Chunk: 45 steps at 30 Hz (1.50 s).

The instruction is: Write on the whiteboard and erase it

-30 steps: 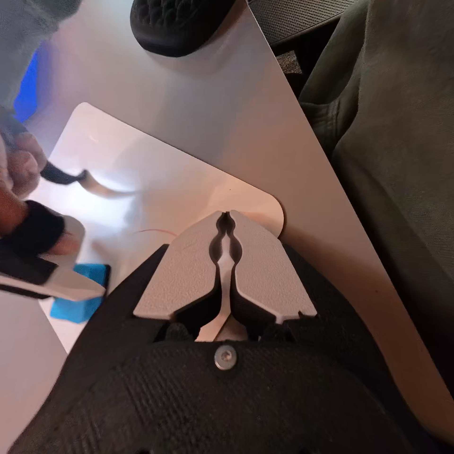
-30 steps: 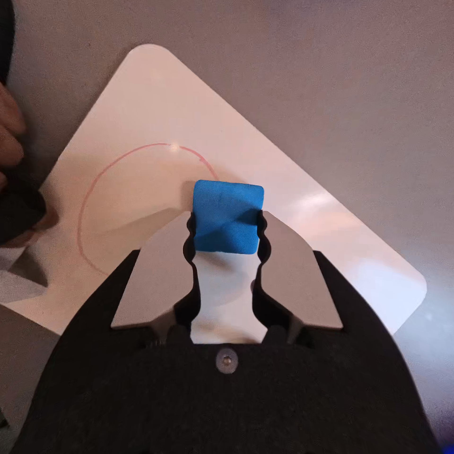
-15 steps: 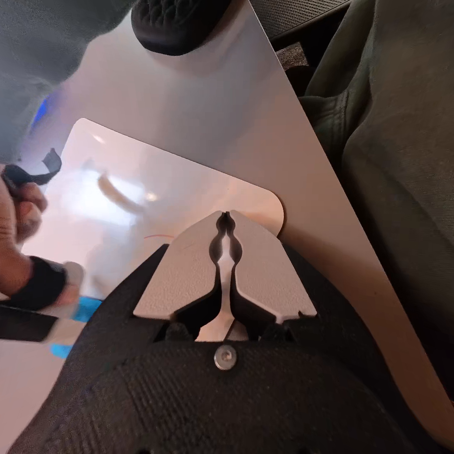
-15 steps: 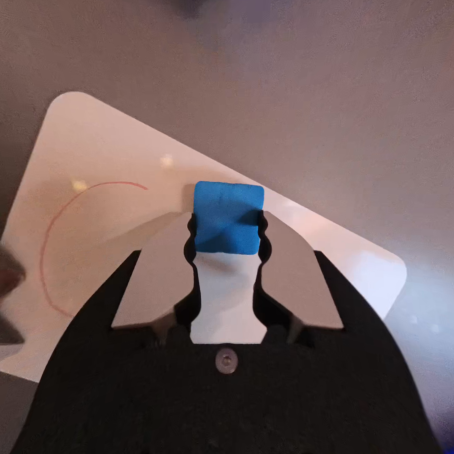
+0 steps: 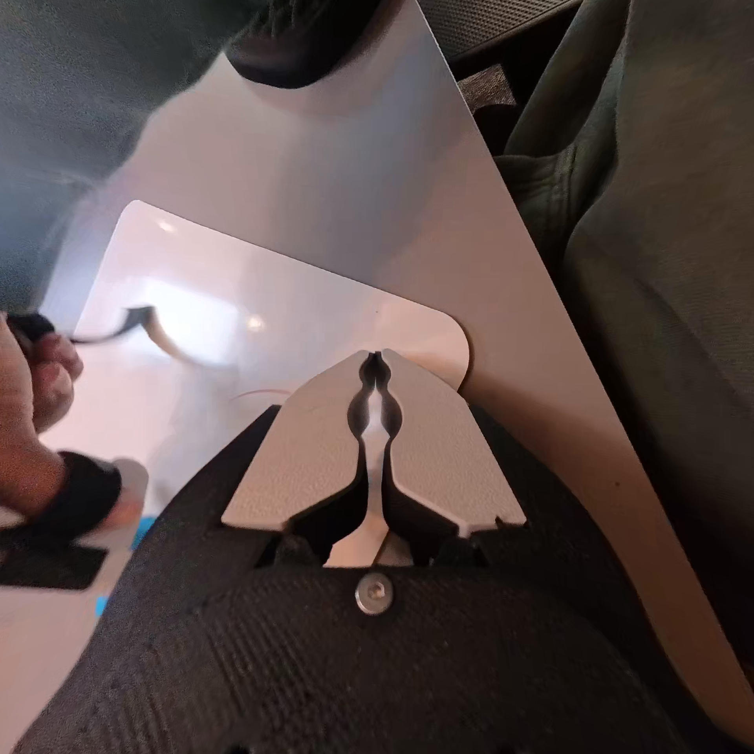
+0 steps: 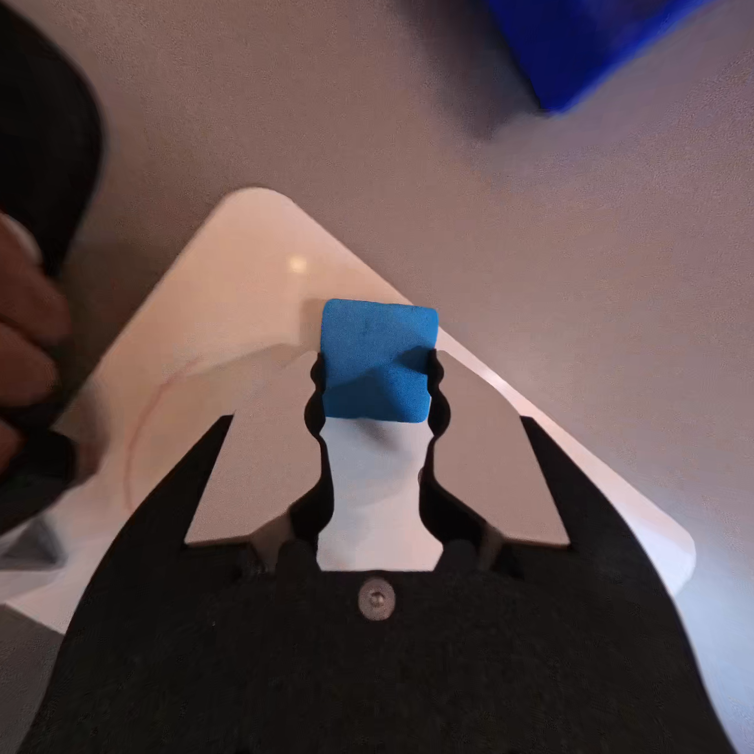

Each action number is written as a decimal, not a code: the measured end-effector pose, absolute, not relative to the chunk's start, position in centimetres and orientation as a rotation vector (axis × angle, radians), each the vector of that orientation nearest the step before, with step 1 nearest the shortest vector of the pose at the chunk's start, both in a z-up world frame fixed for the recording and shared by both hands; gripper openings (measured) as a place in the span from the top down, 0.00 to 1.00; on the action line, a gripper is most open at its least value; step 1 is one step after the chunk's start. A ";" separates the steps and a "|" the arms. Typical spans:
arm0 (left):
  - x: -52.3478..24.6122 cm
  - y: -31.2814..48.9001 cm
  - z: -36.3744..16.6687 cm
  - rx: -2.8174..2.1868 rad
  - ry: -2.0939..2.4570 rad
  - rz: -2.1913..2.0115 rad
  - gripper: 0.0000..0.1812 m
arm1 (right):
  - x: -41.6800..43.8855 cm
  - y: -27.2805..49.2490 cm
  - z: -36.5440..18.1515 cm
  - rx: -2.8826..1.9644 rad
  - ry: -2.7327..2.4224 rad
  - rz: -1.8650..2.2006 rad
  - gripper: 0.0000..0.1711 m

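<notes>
Left wrist view: left gripper [image 5: 375, 359] is resting clenched, empty, over the whiteboard's [image 5: 253, 285] right corner, the board lying on the grey table [image 5: 326, 163].
Right wrist view: right gripper [image 6: 375, 359] is grasping a blue eraser [image 6: 377, 359], pressing it onto the whiteboard [image 6: 253, 261]; a faint red line [image 6: 143, 412] is showing at left.

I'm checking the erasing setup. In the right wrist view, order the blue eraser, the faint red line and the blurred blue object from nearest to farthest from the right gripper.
1. Blue eraser, in the right gripper.
2. Faint red line, left, on the whiteboard.
3. Blurred blue object, far upper right.
</notes>
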<state>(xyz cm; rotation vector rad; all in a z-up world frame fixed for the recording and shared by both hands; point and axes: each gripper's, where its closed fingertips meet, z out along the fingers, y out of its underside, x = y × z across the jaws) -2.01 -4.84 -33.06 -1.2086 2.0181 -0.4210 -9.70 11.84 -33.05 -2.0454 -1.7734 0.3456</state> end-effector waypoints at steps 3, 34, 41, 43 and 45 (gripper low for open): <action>-2.4 -4.6 -33.1 -1.213 2.011 -0.417 1.00 | -8.8 8.8 -33.1 -2.007 -1.850 0.397 0.71; -6.0 -3.2 -33.1 -1.280 1.959 -0.398 1.00 | -3.1 5.7 -32.6 -2.037 -1.849 0.272 0.71; -5.6 -3.5 -33.1 -1.263 1.967 -0.408 1.00 | -9.2 6.0 -32.6 -1.927 -1.903 0.377 0.71; -5.6 -3.4 -33.1 -1.271 1.959 -0.403 1.00 | -8.1 8.7 -32.6 -1.981 -1.865 0.332 0.71; -5.7 -3.6 -33.1 -1.278 1.966 -0.427 1.00 | -6.7 7.9 -32.7 -2.022 -1.897 0.325 0.71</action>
